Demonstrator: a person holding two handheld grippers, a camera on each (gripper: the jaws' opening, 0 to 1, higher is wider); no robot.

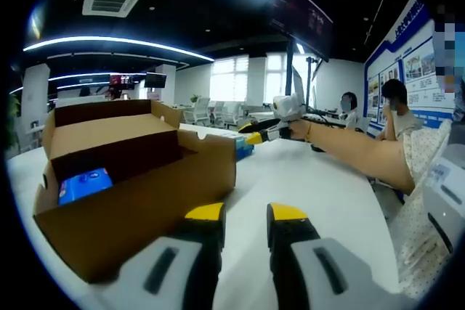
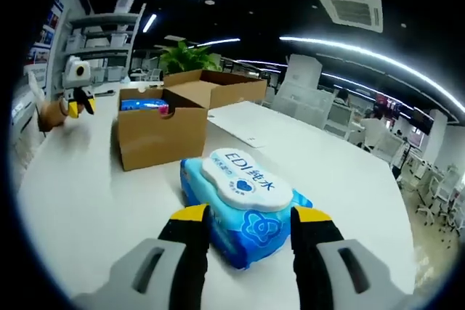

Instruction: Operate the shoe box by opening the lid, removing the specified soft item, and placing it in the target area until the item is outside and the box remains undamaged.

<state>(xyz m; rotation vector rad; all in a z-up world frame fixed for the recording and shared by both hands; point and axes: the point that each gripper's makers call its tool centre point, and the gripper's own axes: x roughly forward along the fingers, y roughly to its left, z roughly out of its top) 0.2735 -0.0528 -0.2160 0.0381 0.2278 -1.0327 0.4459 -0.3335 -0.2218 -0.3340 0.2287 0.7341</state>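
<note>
Wet-wipes pack [image 2: 243, 212], a soft blue plastic pouch with a white oval flip lid printed in blue, lies flat on the white table [image 2: 341, 179] at 12 o'clock of the right gripper [image 2: 245, 234], outside the box. Its near end sits between that gripper's yellow-tipped jaws, which stand wide, one at each flank of the pouch; whether the pads press the film or merely frame it cannot be told. Judged from its wrinkled, bulging wrap, the pack is light to moderate in weight, yielding and rather slick, so a hold across the pouch body below the stiff lid, with moderate squeeze, should serve better than a pinch on the thin sealed edge, which may slide or tear. Beyond the pack, at about 11 o'clock in the right gripper view, stands the brown corrugated cardboard shoe box [image 2: 161, 132], its flaps open and a second blue packet [image 2: 142, 105] showing inside. In the left gripper view the left gripper [image 1: 243, 219] hovers over bare table with its jaws parted by a narrow gap and nothing between them; the same box [image 1: 138, 179] sits at 10 o'clock, close by, undented as far as can be seen, with the blue packet [image 1: 85, 184] in its near compartment. At 1 o'clock a person's forearm [image 1: 356, 152] reaches across the table, carrying the right gripper [image 1: 256, 133] toward the pack's blue corner [image 1: 243, 149] behind the box.
</note>
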